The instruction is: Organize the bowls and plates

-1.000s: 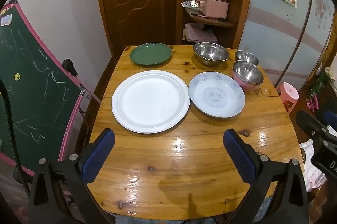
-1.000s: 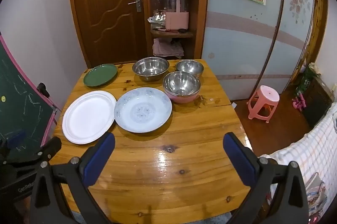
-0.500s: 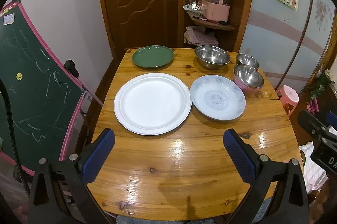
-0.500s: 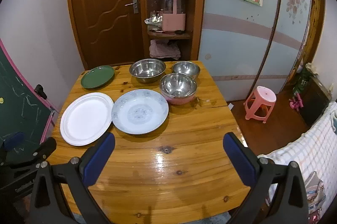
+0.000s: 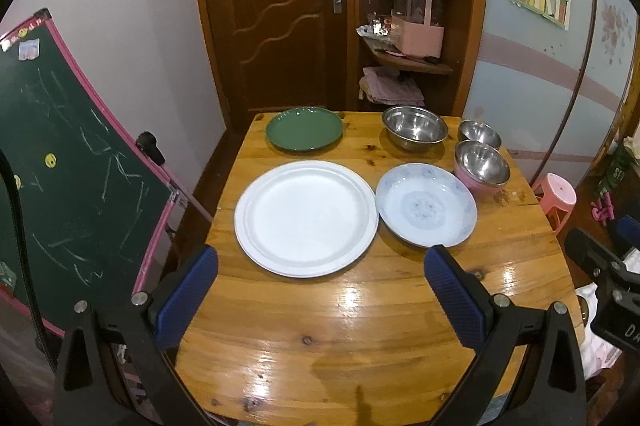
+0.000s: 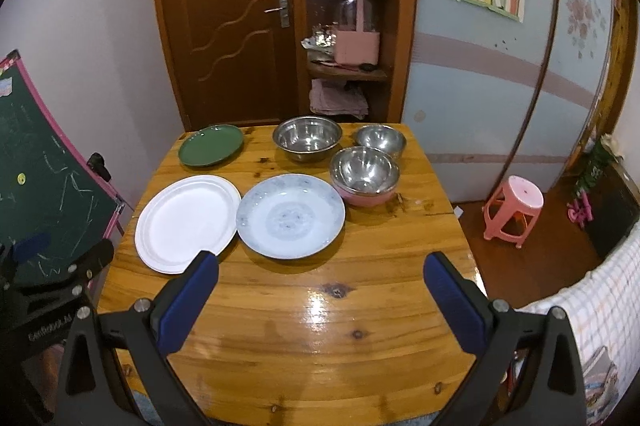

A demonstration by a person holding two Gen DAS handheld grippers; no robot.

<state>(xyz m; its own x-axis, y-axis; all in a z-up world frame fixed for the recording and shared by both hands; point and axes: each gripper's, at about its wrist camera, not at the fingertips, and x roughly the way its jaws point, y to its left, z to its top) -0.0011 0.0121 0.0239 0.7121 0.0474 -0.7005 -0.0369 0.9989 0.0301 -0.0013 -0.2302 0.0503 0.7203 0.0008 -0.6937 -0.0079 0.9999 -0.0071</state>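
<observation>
Plates (image 5: pixel 306 218) and steel bowls (image 6: pixel 307 138) sit spread on the counter (image 5: pixel 360 338), stiff, slick, likely breakable, best pinched at a rim; both grippers (image 5: pixel 320 300) (image 6: pixel 320 300) hover with fingers wide, empty.

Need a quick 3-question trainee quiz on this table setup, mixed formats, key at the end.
1. True or false: the left gripper is shut on the white plate.
2. Which dish sits nearest the door? A) green plate B) blue patterned plate C) pink bowl
3. Fill in: the table holds ___ plates and ___ bowls.

Key
1. False: both the left gripper and the right gripper are open and hold nothing.
2. A.
3. Three plates; three bowls: the large steel bowl, the small steel bowl and the pink bowl.
</observation>
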